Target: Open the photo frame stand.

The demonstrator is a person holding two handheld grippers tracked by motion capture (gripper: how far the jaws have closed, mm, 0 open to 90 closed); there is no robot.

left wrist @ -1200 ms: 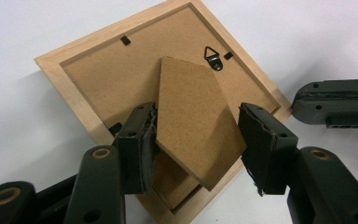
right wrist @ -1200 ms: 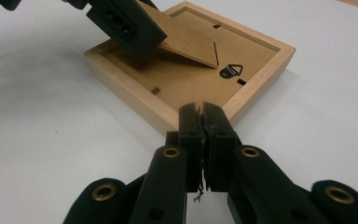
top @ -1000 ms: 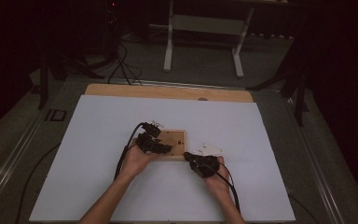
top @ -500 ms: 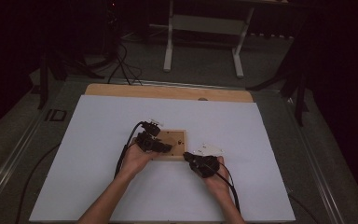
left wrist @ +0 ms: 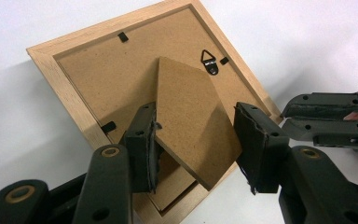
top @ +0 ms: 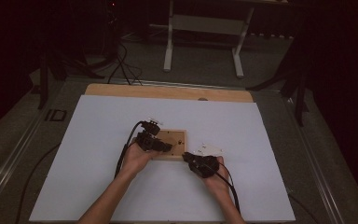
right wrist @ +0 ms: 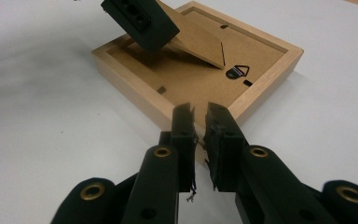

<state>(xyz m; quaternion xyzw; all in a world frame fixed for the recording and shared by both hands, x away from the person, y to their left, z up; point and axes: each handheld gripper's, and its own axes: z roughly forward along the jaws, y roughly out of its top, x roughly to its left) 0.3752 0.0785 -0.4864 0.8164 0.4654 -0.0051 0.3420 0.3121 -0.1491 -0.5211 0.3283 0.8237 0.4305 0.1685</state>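
Observation:
A light wooden picture frame [top: 177, 138] lies face down on the white table cover. Its brown backing [left wrist: 98, 79] carries a fold-out stand flap [left wrist: 191, 107] and a small metal hanger [left wrist: 209, 58]. My left gripper [left wrist: 196, 116] is shut across the flap's width, and the flap [right wrist: 200, 44] stands tilted up off the backing. My right gripper [right wrist: 198, 112] points at the frame's near rim [right wrist: 270, 70]. Its jaws have just been opening, a narrow gap shows, and nothing sits between them. In the high view the left gripper [top: 165, 145] is over the frame and the right gripper [top: 186, 156] is at its near right corner.
A white sheet [top: 98, 140] covers the table, with a wooden strip [top: 168, 92] along the far edge. Small white scraps [top: 209, 149] lie by the right hand. Cables trail from both grippers. A metal stand [top: 205, 37] is on the floor beyond.

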